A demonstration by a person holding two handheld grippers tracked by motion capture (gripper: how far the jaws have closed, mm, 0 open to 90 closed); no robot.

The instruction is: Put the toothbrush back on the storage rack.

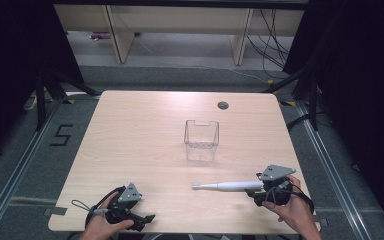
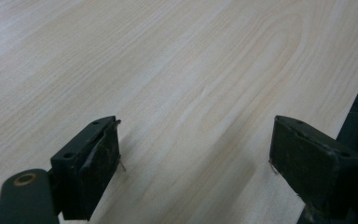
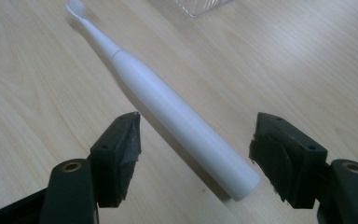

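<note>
A white electric toothbrush [image 1: 227, 186] lies flat on the wooden table [image 1: 130, 130], its brush head pointing left. My right gripper [image 1: 257, 190] sits at the handle's butt end. In the right gripper view the toothbrush [image 3: 168, 107] runs away between the two black jaws of the right gripper [image 3: 196, 140], which stand apart with a gap on each side of the handle, so the gripper is open. My left gripper [image 1: 145, 219] rests near the front left edge of the table. In its own view the left gripper [image 2: 196, 149] is open over bare wood.
A clear plastic container [image 1: 201, 140] stands upright in the middle of the table, beyond the toothbrush; its corner shows as the container [image 3: 200, 5] in the right gripper view. A round cable hole [image 1: 223, 105] sits near the far edge. The table's right edge is close to the right hand.
</note>
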